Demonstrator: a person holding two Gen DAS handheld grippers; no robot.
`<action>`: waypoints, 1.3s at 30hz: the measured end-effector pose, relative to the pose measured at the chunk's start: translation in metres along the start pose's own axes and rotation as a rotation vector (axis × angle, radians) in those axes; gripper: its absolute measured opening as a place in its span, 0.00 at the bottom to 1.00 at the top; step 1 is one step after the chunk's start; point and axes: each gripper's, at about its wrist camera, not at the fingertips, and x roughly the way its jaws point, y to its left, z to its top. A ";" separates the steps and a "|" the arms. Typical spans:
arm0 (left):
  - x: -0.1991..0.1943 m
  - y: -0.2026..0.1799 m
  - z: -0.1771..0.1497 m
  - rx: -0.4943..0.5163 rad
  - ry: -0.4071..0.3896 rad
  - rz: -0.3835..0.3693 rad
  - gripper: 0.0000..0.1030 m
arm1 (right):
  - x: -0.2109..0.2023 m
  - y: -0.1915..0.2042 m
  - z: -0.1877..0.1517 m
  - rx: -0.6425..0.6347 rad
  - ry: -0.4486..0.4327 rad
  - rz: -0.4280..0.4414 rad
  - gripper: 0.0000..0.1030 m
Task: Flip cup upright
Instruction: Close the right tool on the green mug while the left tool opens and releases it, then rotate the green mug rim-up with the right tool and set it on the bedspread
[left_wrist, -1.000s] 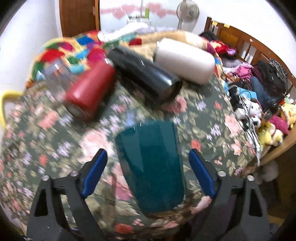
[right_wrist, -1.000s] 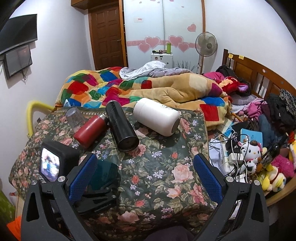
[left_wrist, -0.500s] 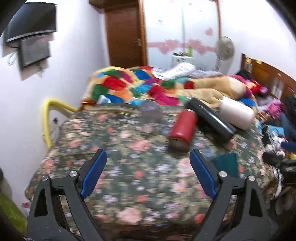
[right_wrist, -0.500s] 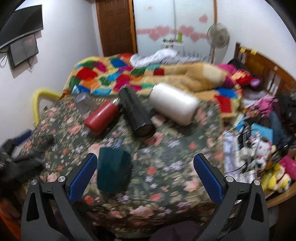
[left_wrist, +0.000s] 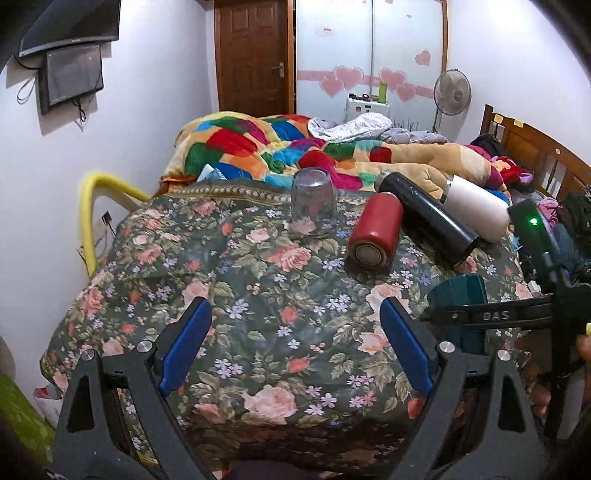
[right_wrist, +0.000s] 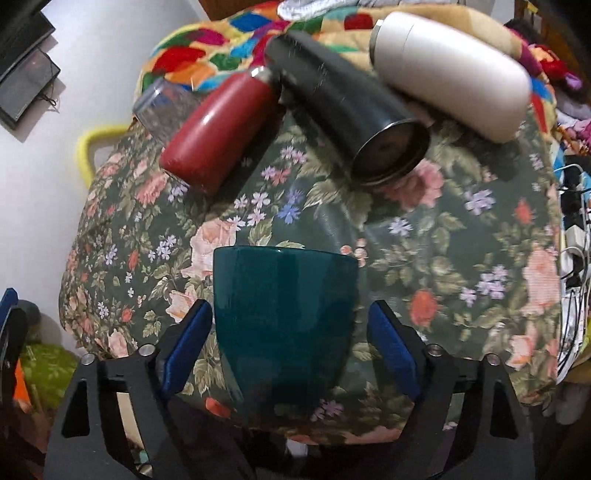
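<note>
Between spread right gripper (right_wrist: 290, 347) pads: inverted teal cup (right_wrist: 284, 314). Close squarely mid-wall before rotating. Left gripper (left_wrist: 295, 347) spread, idle.

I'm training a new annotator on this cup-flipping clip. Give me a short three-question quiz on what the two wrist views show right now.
1. True or false: the right gripper is shut on the teal cup.
2. Which lies between the red bottle and the white bottle?
A. the clear glass
B. the black flask
C. a plate
3. Fill in: the left gripper is open and holds ____.

Key:
1. False; its fingers stand open on either side of the cup, apart from it.
2. B
3. nothing
</note>
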 end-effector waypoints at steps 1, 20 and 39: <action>0.001 -0.001 0.000 -0.002 0.002 -0.004 0.90 | 0.003 0.001 0.001 -0.003 0.012 0.010 0.69; -0.006 -0.033 0.017 0.030 -0.017 -0.042 0.90 | -0.016 0.019 0.015 -0.173 -0.166 -0.084 0.68; -0.004 -0.028 0.015 -0.006 0.013 -0.030 0.90 | -0.002 0.029 0.013 -0.239 -0.111 -0.100 0.69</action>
